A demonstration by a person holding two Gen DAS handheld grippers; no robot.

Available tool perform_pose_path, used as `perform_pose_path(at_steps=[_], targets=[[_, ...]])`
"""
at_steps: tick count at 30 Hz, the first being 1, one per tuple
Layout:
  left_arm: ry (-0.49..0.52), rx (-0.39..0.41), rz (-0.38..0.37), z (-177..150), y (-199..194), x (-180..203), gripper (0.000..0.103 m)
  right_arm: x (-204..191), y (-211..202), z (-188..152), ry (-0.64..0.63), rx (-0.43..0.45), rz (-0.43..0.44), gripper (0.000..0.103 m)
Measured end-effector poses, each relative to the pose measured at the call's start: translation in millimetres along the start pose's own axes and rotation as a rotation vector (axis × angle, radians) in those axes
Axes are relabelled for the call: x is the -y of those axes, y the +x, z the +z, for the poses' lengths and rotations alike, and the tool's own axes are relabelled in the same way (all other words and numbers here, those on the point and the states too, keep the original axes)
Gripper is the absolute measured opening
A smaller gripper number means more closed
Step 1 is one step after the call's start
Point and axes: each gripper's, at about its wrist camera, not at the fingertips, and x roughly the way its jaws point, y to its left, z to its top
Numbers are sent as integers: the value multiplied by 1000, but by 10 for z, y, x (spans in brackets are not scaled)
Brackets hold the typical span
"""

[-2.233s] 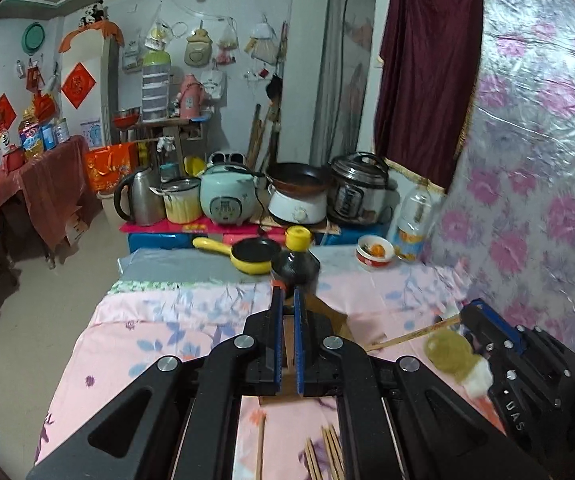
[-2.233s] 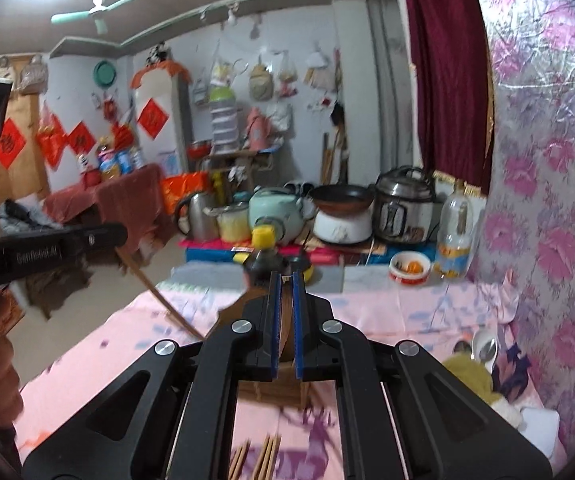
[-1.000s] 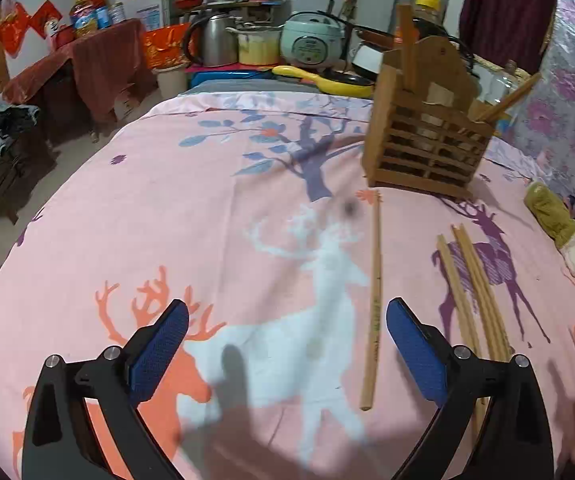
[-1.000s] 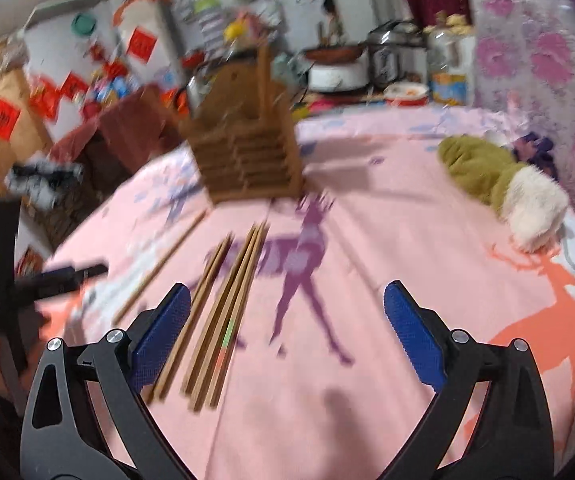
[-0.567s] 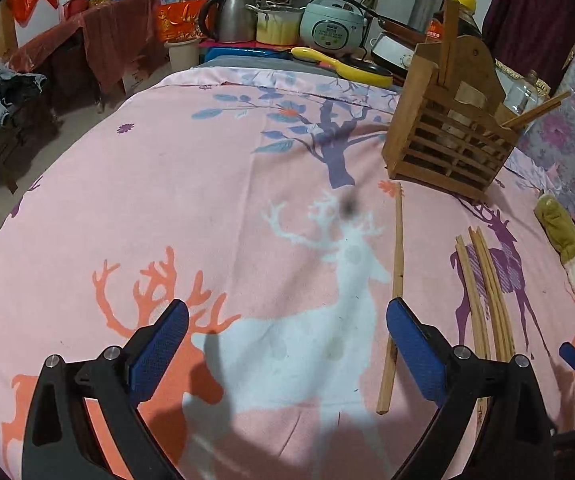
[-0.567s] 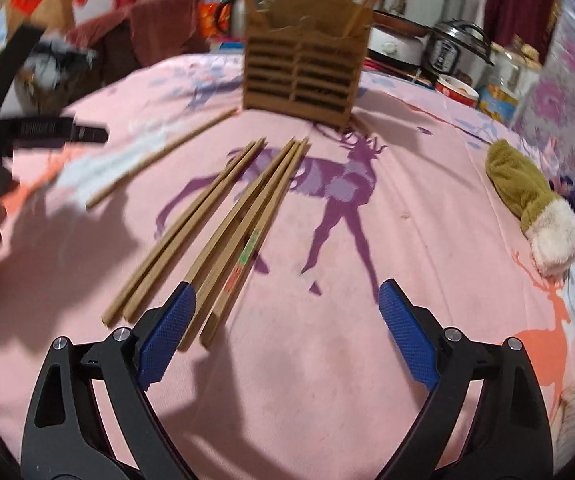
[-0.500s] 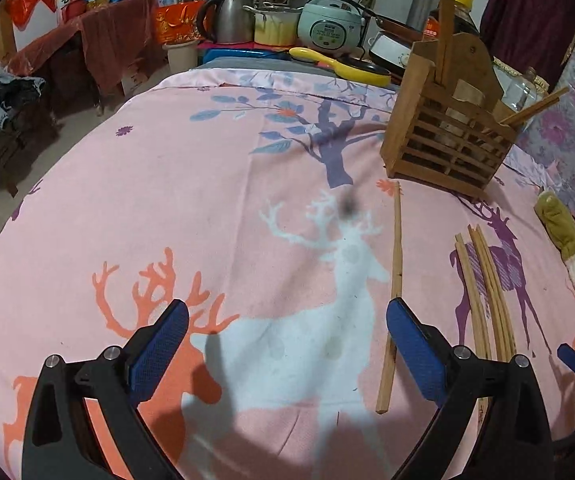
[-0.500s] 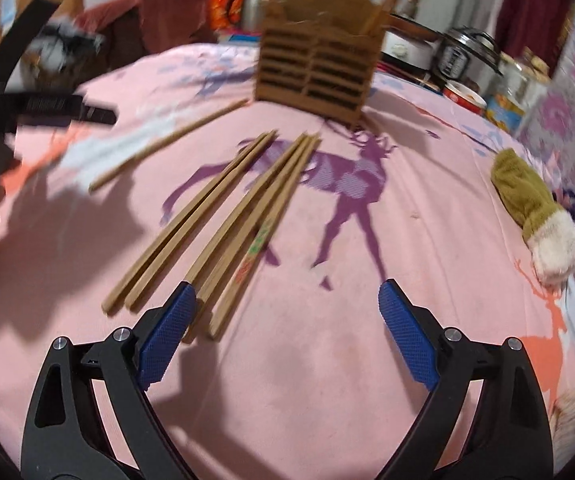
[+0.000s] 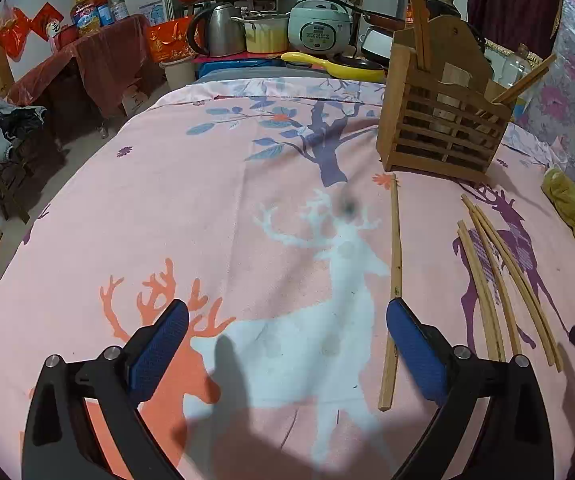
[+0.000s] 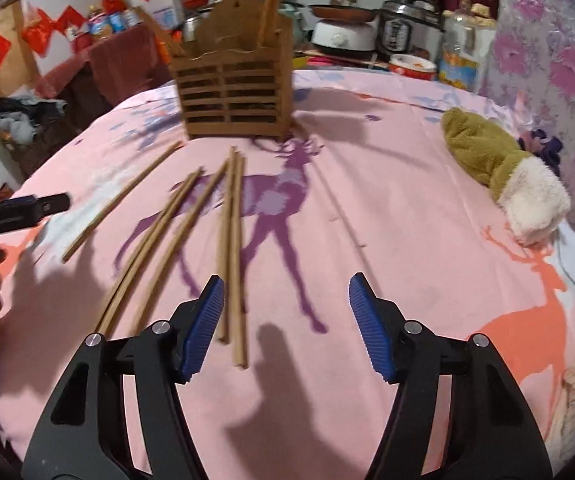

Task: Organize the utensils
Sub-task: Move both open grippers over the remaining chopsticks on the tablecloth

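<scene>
1. Lying loose on the pink deer-print cloth: chopsticks (image 10: pixel 229 240), just short of the wooden holder (image 10: pixel 233 92).
2. Right gripper (image 10: pixel 283 320) has dropped closer since a moment ago; fingers closing, two chopstick ends between them, not yet pinched.
3. Left gripper (image 9: pixel 287 344) fingers spread, empty, a single chopstick (image 9: pixel 393 280) beside them.
4. Likely next: pickup.

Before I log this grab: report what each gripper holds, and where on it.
Nothing is held. The left gripper is open over bare cloth. The right gripper is closing beside the chopsticks, its pads not yet on them.
</scene>
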Motion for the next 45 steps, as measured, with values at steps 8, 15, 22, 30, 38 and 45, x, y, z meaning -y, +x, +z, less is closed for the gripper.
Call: perform_pose_path(at_steps=[8, 15, 22, 30, 38, 45], targets=[[-1, -8, 6, -4, 19, -2, 97, -75, 5, -179, -49, -39, 12, 55], [0, -8, 6, -4, 22, -6, 97, -120, -47, -268, -81, -35, 25, 51], [-1, -7, 5, -5, 20, 0, 97, -138, 25, -275, -90, -73, 24, 36], [25, 4, -23, -61, -37, 48, 97, 145, 50, -242, 33, -73, -33, 34], [115, -10, -166, -291, -165, 209, 87, 100, 92, -234, 14, -93, 12, 56], [181, -68, -208, -356, -70, 361, 51, -27, 174, -231, -46, -128, 43, 88]])
